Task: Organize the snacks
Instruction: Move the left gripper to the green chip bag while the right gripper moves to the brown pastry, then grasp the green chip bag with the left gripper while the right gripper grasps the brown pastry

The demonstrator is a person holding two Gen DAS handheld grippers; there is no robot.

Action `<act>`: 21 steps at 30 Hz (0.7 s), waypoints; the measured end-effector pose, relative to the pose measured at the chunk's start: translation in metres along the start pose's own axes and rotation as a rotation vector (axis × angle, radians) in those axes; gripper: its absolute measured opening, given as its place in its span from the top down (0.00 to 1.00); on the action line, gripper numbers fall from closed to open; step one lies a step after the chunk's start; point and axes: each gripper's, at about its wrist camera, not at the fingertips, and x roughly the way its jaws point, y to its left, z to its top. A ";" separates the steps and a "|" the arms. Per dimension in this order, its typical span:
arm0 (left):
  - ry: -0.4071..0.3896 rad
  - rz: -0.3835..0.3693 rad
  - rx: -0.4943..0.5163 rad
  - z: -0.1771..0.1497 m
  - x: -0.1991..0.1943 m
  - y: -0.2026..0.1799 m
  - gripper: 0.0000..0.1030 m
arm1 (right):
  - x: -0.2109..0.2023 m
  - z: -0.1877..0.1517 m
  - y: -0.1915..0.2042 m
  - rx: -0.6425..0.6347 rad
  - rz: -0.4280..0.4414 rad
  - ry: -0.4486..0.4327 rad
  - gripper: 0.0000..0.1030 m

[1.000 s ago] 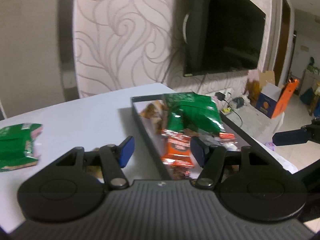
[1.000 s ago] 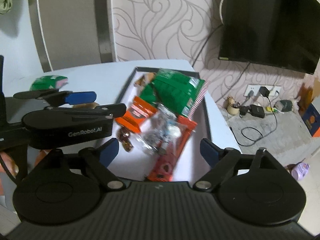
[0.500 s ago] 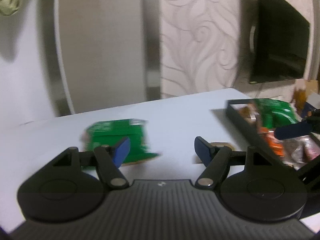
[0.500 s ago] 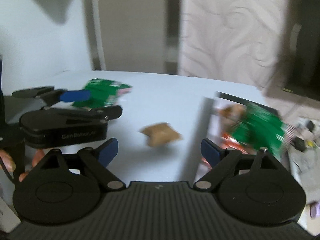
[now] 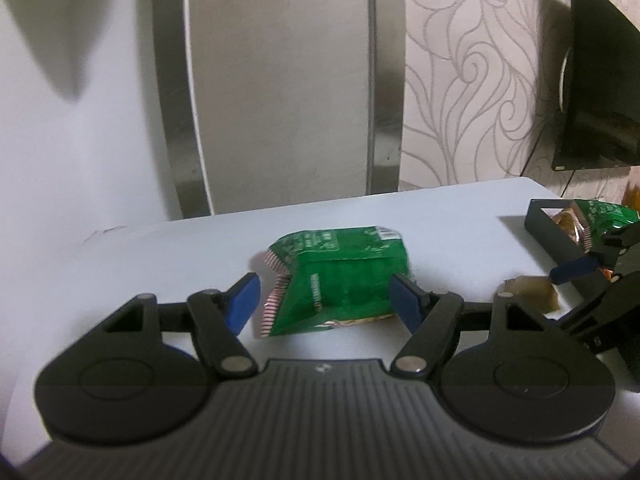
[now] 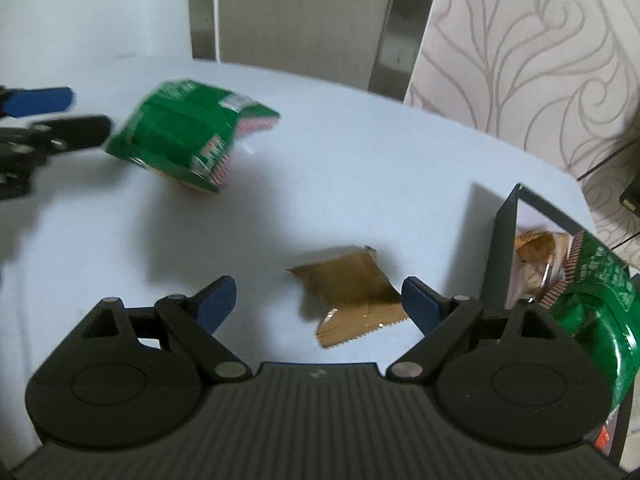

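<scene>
On the left, the left gripper (image 5: 322,300) has just been spreading its jaws, and the green bag (image 5: 340,280) lies on the table (image 5: 160,252) between them, ungripped as far as I can tell. That puffy bag could skid away if one pad lands first. Further right, the right gripper (image 6: 318,304) hangs wide open over the flat brown packet (image 6: 352,292), holding nothing; a packet so thin may slip under the pads. Rightmost, the tray (image 6: 498,256) is cut off, its snacks half hidden. The right wrist view is blurred.
</scene>
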 end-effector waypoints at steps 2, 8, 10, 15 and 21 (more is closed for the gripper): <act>0.003 0.001 0.000 -0.001 0.001 0.002 0.29 | 0.010 0.001 -0.007 0.010 0.001 0.026 0.14; 0.014 -0.008 -0.008 -0.001 0.005 0.000 0.29 | 0.018 0.004 -0.027 0.101 0.059 0.044 0.45; 0.020 -0.008 -0.010 -0.001 0.008 0.000 0.29 | 0.014 0.001 -0.021 0.087 0.046 0.038 0.47; 0.055 0.002 -0.046 0.000 0.025 0.004 0.29 | -0.001 -0.014 0.005 0.064 0.037 0.025 0.48; 0.102 -0.005 -0.091 0.004 0.054 0.013 0.29 | -0.012 -0.027 0.018 0.084 0.039 0.017 0.48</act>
